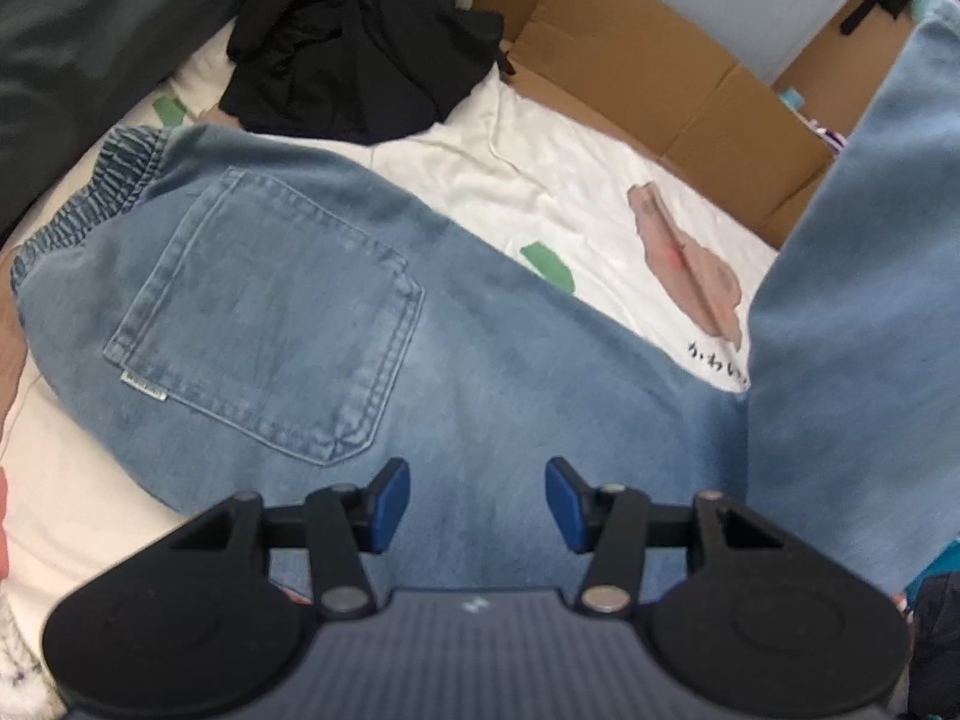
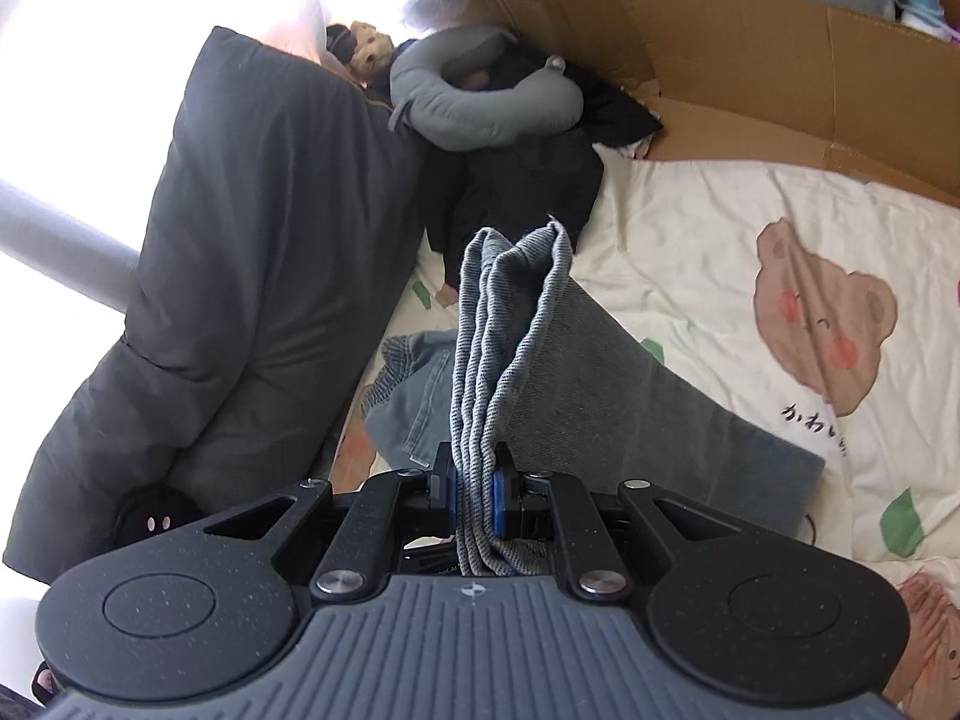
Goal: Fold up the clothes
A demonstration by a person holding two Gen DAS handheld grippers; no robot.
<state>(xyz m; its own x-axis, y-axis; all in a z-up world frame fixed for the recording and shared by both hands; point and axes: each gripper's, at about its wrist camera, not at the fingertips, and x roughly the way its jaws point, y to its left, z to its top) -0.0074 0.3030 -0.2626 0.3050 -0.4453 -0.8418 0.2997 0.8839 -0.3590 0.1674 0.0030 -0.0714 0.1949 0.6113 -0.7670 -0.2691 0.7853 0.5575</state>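
A cream sheet printed with bears and green shapes covers the bed and carries everything else; a bear print with pink cheeks lies on its right side in the right wrist view. A dark grey duvet is heaped along the left edge of the bed; brown cardboard stands along the far edge.

The jeans lie flat on the sheet with the elastic waistband toward the upper left and a back pocket facing up; one leg rises off the bed as a hanging panel at the right of the left wrist view. A black garment sits crumpled on the sheet just beyond the waistband; a grey neck pillow rests on top of the dark clothes near the duvet, with a small plush toy just behind it.

The right gripper is clamped on a bunched edge of the jeans, several layers of denim pinched between its blue pads and standing up past the fingers; the rest of that leg drapes down to the sheet. The left gripper hangs over the denim below the pocket, jaws about half apart, holding nothing; whether its tips touch the cloth cannot be told.
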